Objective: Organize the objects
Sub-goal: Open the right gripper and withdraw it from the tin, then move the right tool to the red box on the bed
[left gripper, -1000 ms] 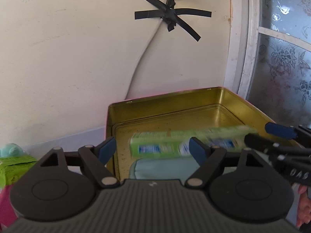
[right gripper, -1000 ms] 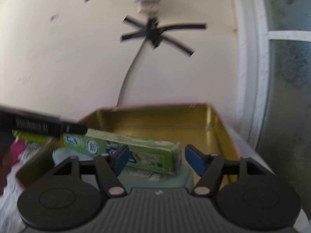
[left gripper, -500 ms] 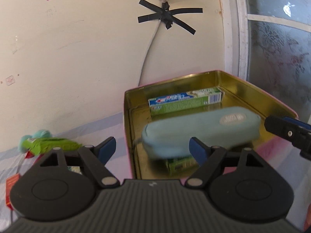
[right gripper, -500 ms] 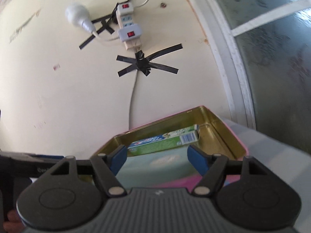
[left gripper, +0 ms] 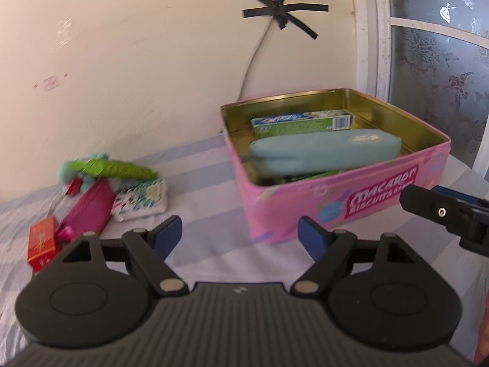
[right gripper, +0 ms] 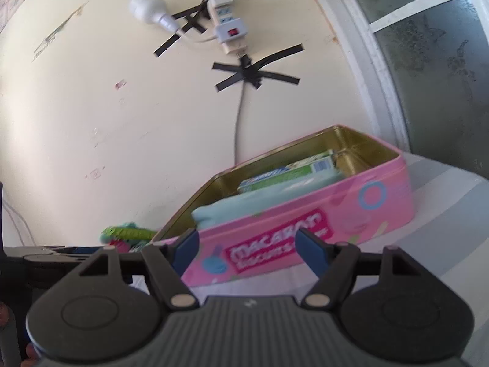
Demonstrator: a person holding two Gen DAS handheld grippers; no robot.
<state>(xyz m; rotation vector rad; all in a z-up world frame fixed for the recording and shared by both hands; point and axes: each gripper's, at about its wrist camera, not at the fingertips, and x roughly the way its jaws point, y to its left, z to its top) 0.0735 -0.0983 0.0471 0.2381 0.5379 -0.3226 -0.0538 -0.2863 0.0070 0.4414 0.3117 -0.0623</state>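
A pink macaron biscuit tin [left gripper: 351, 202] stands open on the striped cloth, also in the right wrist view [right gripper: 305, 229]. Inside lie a green toothpaste box [left gripper: 301, 122] and a light blue pencil pouch [left gripper: 324, 153], both also visible in the right wrist view: box [right gripper: 293, 174], pouch [right gripper: 244, 208]. My left gripper [left gripper: 240, 234] is open and empty, in front of the tin. My right gripper [right gripper: 247, 247] is open and empty, facing the tin's front wall. Left of the tin lie a magenta pouch [left gripper: 88, 208], a green packet [left gripper: 113, 168], a tissue pack [left gripper: 143, 198] and a red box [left gripper: 41, 241].
The wall [left gripper: 122, 61] rises behind the tin, with a taped cable [left gripper: 253, 58] and a power strip [right gripper: 226, 21]. A frosted window [left gripper: 443, 46] stands at the right. The right gripper's fingers show at the left view's right edge [left gripper: 443, 214].
Both grippers have pulled back and away from the tin. The toothpaste box now lies at the back of the tin and the blue pouch in front of it.
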